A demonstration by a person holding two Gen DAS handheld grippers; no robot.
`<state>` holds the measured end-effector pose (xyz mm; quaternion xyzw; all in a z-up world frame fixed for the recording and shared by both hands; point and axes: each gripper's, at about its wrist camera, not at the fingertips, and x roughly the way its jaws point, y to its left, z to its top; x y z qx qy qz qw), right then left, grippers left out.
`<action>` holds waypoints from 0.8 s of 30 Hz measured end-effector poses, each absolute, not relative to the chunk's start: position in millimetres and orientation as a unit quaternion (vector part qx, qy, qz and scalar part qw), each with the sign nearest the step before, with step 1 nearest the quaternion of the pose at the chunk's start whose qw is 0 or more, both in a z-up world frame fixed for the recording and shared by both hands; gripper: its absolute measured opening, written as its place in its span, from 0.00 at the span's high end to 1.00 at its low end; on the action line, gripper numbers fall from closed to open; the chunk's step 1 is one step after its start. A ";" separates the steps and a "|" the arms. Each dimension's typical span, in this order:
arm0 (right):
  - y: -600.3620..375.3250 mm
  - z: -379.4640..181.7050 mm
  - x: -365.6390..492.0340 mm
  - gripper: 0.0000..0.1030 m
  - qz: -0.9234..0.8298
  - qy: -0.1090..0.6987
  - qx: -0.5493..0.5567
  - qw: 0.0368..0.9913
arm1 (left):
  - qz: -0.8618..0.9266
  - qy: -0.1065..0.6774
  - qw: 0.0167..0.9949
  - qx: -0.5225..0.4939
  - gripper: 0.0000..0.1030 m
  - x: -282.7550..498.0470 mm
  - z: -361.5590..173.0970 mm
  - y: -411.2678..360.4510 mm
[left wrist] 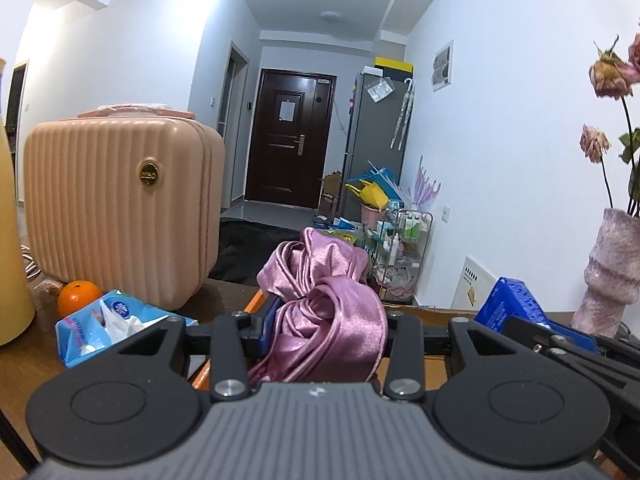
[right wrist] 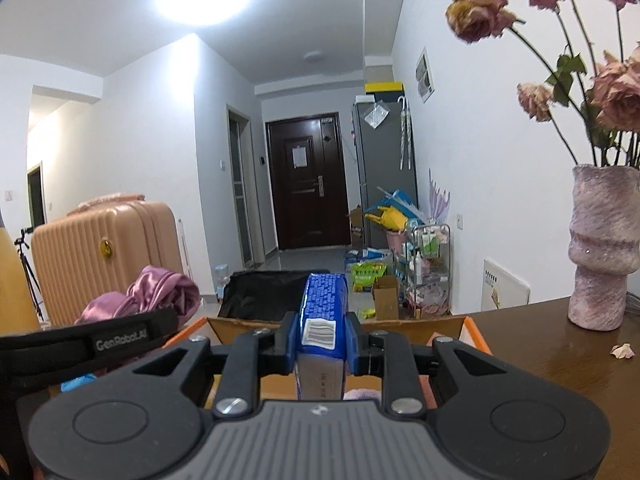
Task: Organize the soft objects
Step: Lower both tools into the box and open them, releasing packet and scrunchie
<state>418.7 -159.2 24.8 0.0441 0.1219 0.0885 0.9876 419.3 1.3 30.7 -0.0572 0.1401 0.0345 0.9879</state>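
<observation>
Left wrist view: the left gripper (left wrist: 320,326) was clamped on a bunched pink satin cloth (left wrist: 324,300), its jaws partly closed with the fabric bulging up between them. It was held above a brown wooden table (left wrist: 232,298), over the orange edge of a cardboard box (left wrist: 254,304). To the left, a peach ribbed suitcase (left wrist: 120,208) stood on the table, with an orange (left wrist: 78,296) and a light blue tissue pack (left wrist: 116,326) in front of it. At the right, a blue packet (left wrist: 508,304) showed in the other gripper, beside a pink vase (left wrist: 608,272) of dried roses.

Right wrist view: the right gripper (right wrist: 322,338) was pressed tight on the blue packet (right wrist: 324,300), held upright on its narrow edge between the blue pads (right wrist: 290,336). The packet hung over the open cardboard box (right wrist: 248,324). The pink satin cloth (right wrist: 160,292) appeared at the left, above the other gripper's black strap (right wrist: 92,340). The pink vase (right wrist: 602,248) stood on the table (right wrist: 540,344) at the right, a fallen petal (right wrist: 622,350) near it.
</observation>
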 end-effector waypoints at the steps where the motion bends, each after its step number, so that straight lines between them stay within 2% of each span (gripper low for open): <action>1: -158.4 23.3 421.7 0.78 0.088 0.127 0.042 0.987 | 0.034 0.142 0.988 -0.054 0.61 422.1 29.8 1.5; 24: -151.8 1.7 445.9 0.78 0.095 0.192 0.032 0.976 | 0.036 0.181 0.983 -0.013 0.61 445.3 8.7 -5.5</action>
